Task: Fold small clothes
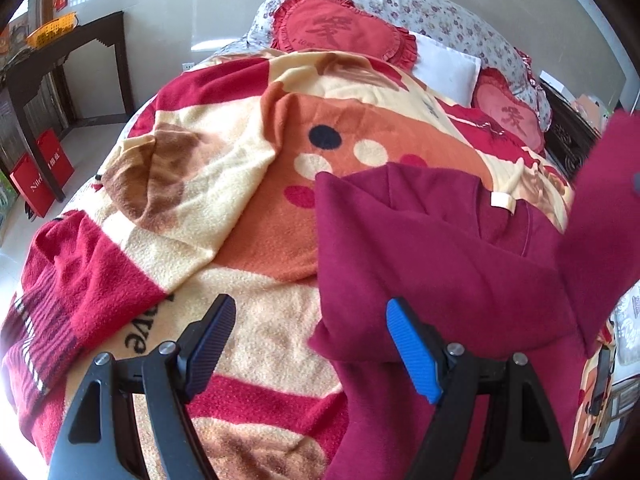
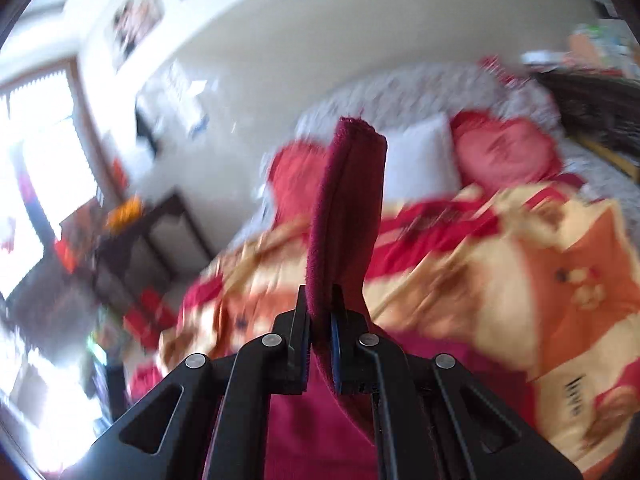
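1. The dark maroon fleece garment (image 1: pixel 440 256) lies partly folded on the patterned red-and-cream fleece blanket (image 1: pixel 224 208) covering the bed.
2. The right gripper (image 2: pixel 320 320) has its jaws clenched on a raised edge of the garment.
3. The left gripper (image 1: pixel 308 344), jaws spread and empty, hovers at the garment's near-left edge, straddling it; I judge it nearer that edge.

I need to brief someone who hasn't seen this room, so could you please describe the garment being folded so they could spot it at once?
Start at the bed's patterned blanket, a busy print in cream, orange and red. On its right side lies the maroon garment, with a small white tag at its neckline. It is the only plain, dark wine-coloured piece there, and the right gripper pinches one lifted edge of it.
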`<state>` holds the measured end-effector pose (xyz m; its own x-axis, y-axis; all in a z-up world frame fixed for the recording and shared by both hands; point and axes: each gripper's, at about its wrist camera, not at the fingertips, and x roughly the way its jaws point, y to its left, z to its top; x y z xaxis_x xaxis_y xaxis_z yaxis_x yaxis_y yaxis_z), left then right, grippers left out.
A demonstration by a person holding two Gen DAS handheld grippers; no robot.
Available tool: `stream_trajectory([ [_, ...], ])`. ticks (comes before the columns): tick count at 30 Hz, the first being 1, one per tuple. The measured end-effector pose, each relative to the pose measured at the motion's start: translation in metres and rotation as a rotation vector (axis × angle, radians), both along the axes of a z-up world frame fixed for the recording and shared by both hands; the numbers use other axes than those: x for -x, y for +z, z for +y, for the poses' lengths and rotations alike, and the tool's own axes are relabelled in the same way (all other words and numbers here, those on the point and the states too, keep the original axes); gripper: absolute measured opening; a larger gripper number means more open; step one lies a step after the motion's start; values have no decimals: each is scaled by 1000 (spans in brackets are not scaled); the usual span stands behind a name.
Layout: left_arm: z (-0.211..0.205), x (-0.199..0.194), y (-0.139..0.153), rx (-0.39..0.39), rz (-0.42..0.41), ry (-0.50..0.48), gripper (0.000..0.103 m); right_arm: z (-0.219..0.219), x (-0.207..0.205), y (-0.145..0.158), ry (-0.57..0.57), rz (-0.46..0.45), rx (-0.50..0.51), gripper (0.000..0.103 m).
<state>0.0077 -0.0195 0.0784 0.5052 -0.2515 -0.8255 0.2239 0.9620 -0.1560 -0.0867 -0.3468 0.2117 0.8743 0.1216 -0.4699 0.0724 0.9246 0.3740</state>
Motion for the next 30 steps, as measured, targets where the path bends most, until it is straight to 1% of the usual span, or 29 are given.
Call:
stream_trajectory([
  [2, 2, -1, -1, 3, 4, 4, 82, 40, -24, -39, 88, 84, -8, 0],
  [6, 3, -3, 0, 33, 9, -2, 81, 99, -57, -102, 176, 230, 53, 0],
  [7, 3, -4, 1, 40, 9, -5, 81, 116, -66, -123, 226, 303, 64, 1],
  [8, 2, -4, 2, 51, 7, -11, 81, 127, -68, -139, 269, 367, 68, 10],
  [10, 1, -6, 3, 71, 4, -25, 81, 136, -73, -159, 332, 434, 79, 16],
  [11, 0, -7, 4, 79, 3, -34, 82, 140, -69, -162, 363, 440, 93, 16],
  [12, -3, -8, 4, 82, -1, -42, 82, 140, -64, -162, 371, 434, 110, 16],
  [14, -10, -9, 5, 79, -8, -59, 82, 131, -50, -151, 367, 408, 109, 17],
  [16, -18, -10, 7, 84, -19, -80, 82, 110, -35, -139, 333, 375, 74, 18],
  [18, -31, -13, 7, 92, -28, -109, 82, 92, -21, -131, 288, 360, 43, 20],
  [21, -50, -25, 0, 90, 8, -141, 81, 58, 0, -128, 205, 365, -15, 20],
  [22, -55, -28, -2, 85, 17, -145, 78, 51, 4, -125, 188, 367, -31, 20],
  [23, -63, -33, -7, 73, 26, -150, 71, 41, 11, -125, 164, 368, -53, 20],
  [24, -69, -36, -10, 66, 34, -162, 66, 31, 18, -126, 144, 368, -70, 20],
  [25, -74, -38, -12, 60, 41, -173, 56, 21, 25, -126, 124, 366, -85, 20],
  [26, -80, -41, -17, 51, 55, -191, 42, 14, 33, -126, 102, 362, -98, 20],
  [27, -88, -45, -23, 38, 86, -209, 32, 8, 38, -124, 87, 359, -106, 20],
  [28, -91, -45, -26, 27, 97, -209, 22, 0, 42, -124, 66, 357, -115, 20],
  [29, -94, -46, -26, 25, 101, -214, 16, -8, 45, -124, 46, 353, -123, 20],
  [30, -93, -46, -23, 32, 96, -218, 14, -16, 50, -124, 23, 347, -132, 20],
])
